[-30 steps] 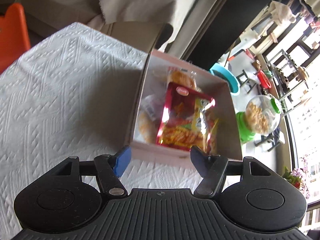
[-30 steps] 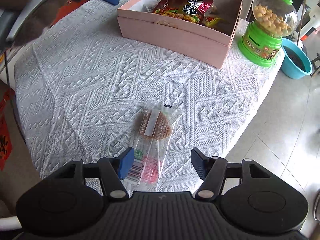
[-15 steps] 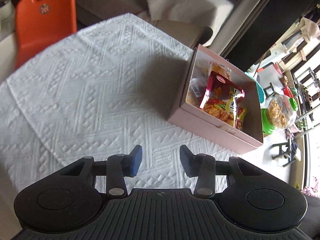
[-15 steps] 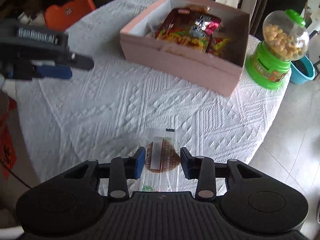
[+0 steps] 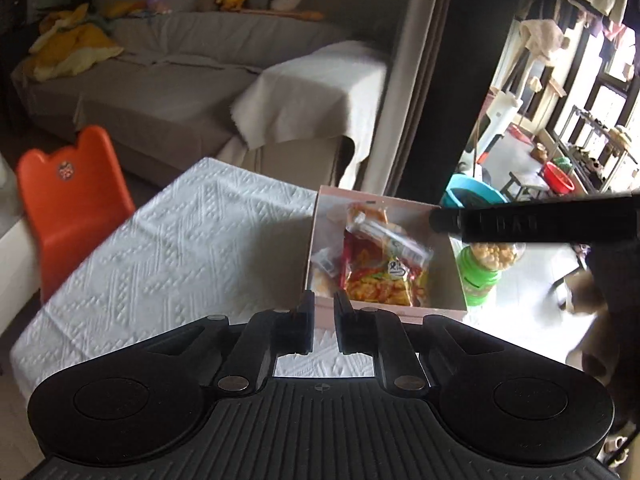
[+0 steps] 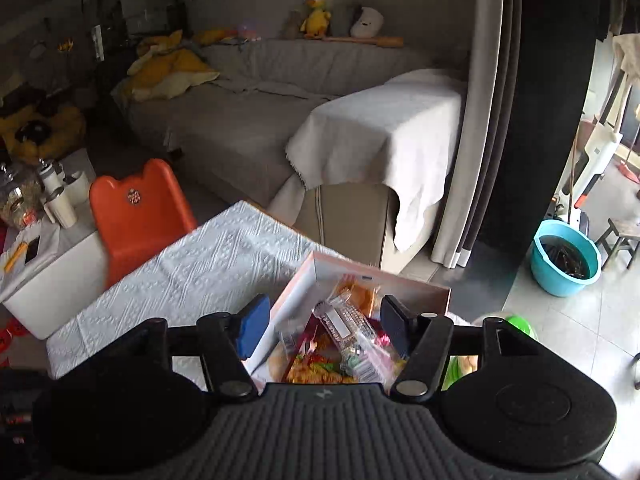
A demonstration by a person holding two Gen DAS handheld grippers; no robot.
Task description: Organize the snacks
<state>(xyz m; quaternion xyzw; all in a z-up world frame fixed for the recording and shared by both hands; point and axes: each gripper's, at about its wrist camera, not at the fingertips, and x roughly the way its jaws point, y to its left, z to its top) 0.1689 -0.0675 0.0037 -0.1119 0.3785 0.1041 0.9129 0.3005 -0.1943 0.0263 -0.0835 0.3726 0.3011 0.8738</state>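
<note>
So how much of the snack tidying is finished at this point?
Nearly all, it seems. The pink cardboard box holds a red noodle packet and, on top, the clear-wrapped waffle biscuit. The right gripper hangs open over it, holding nothing; the left gripper is nearly closed and empty. No loose snack shows on the white tablecloth.

orange chair (image 6: 136,216), grey sofa (image 6: 248,112), blue basin (image 6: 566,258), green candy dispenser (image 5: 482,276)
</note>
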